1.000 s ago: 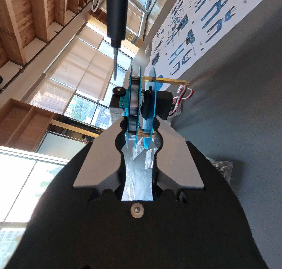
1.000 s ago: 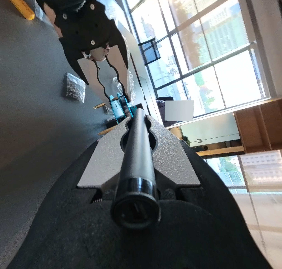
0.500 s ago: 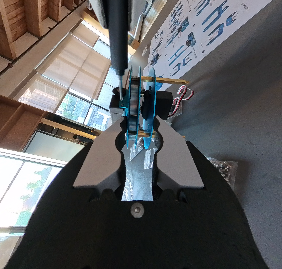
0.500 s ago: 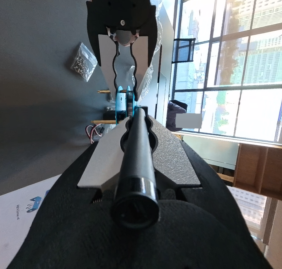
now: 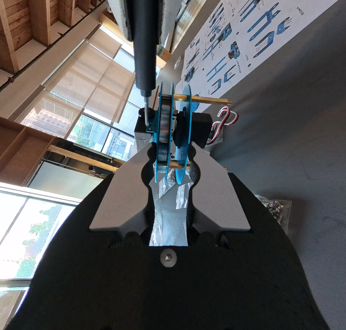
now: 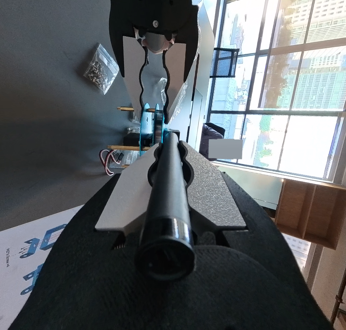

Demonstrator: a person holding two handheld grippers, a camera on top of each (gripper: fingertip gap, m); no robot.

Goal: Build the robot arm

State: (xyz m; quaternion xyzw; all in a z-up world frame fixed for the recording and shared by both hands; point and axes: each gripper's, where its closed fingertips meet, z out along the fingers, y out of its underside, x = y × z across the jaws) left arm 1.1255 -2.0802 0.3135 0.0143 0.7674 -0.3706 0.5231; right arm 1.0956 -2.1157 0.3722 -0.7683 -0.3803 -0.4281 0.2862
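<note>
My left gripper (image 5: 172, 145) is shut on a blue disc assembly (image 5: 184, 133), holding it on edge above the grey table (image 5: 290, 143). The assembly has several blue discs, brass standoffs (image 5: 204, 98), a black servo (image 5: 201, 128) and red, white and black wires (image 5: 225, 113). My right gripper (image 6: 170, 145) is shut on a black screwdriver (image 6: 168, 189). In the left wrist view the screwdriver (image 5: 145, 49) comes down from above, its thin bit (image 5: 146, 114) touching a small blue bracket (image 5: 150, 128) on the assembly's left face. The right wrist view shows the left gripper (image 6: 152, 117) opposite, gripping the assembly (image 6: 148, 129).
A clear bag of screws (image 5: 275, 208) lies on the table, also seen in the right wrist view (image 6: 99, 71). A white instruction sheet (image 5: 243, 39) with blue drawings lies farther off. Small plastic bags (image 5: 182, 195) lie under the assembly. Windows and wooden shelves (image 6: 309, 214) are behind. About 8 cm separates my left fingertips from my right.
The screwdriver has come down towards the assembly, from above it to its bit resting on the blue bracket. The right gripper has swung to face the left gripper. The left gripper kept its hold.
</note>
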